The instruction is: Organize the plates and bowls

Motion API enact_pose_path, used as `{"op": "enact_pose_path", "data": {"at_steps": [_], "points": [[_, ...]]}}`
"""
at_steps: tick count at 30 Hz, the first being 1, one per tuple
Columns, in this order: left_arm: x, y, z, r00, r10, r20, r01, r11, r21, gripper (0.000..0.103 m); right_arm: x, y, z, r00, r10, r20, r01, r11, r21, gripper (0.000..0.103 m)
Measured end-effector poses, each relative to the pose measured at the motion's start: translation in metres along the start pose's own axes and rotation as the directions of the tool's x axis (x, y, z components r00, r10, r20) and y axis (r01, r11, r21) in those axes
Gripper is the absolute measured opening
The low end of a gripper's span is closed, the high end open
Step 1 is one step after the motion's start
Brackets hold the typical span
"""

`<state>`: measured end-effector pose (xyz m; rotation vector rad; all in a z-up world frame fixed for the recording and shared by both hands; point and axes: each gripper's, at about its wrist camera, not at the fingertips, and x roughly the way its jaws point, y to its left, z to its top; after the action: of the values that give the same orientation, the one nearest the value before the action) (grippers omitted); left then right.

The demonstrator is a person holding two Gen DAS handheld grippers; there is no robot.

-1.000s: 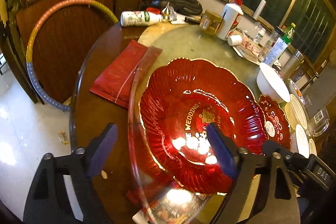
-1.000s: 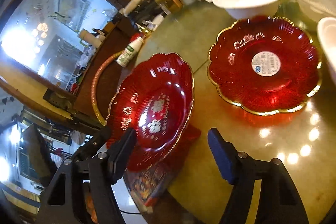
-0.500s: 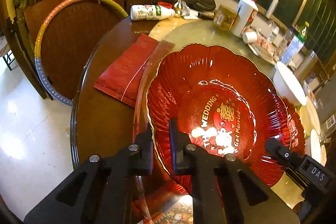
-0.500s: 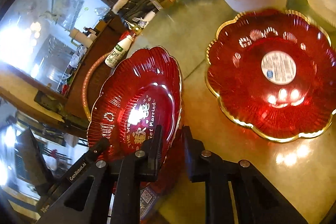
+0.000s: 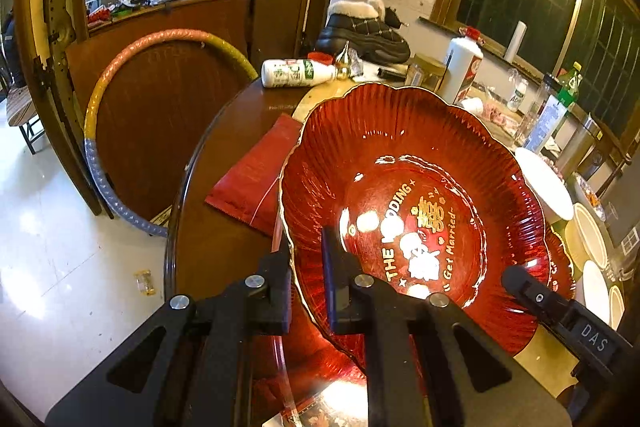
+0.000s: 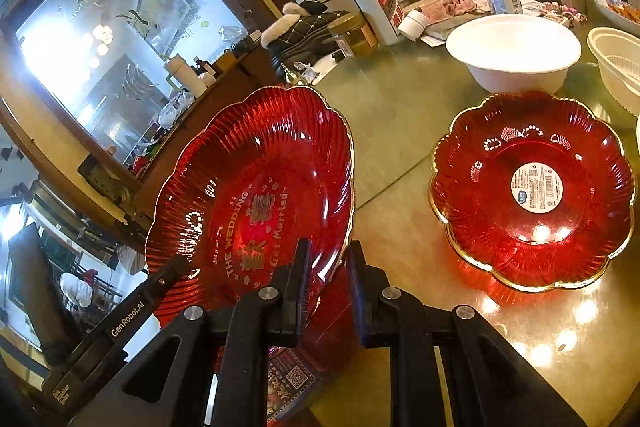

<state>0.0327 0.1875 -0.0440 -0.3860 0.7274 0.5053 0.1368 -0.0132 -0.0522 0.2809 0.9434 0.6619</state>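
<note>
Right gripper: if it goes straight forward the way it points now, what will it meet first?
The right gripper is already shut on the rim of the tilted wedding plate, so the plate moves with it. Beyond, the line seems to run over bare table toward the jar and dark boot; depth is unclear.

The held plate (image 6: 256,195) is ribbed translucent red, gold-rimmed (gold wedding lettering at its centre); the second red plate (image 6: 532,191) carries a white barcode sticker (image 6: 537,188).
</note>
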Motion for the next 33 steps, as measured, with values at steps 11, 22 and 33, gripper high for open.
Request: {"op": "enact_pose_path", "data": {"at_steps": [11,22,33], "points": [[0.014,0.002,-0.009,0.999,-0.002,-0.047,0.002,1.000,-0.003,0.010,0.014,-0.004,-0.003,0.999,-0.026,-0.040,0.027,1.000,0.006,0.017],[0.027,0.004,-0.013,0.995,-0.008,-0.099,0.008,1.000,-0.001,0.010,0.024,-0.005,-0.005,0.996,-0.049,-0.075,0.050,0.999,0.013,0.017],[0.028,0.004,-0.018,0.993,-0.006,-0.120,0.005,1.000,-0.005,0.011,0.023,-0.005,-0.005,0.994,-0.061,-0.089,0.062,0.998,0.011,0.017]]}}
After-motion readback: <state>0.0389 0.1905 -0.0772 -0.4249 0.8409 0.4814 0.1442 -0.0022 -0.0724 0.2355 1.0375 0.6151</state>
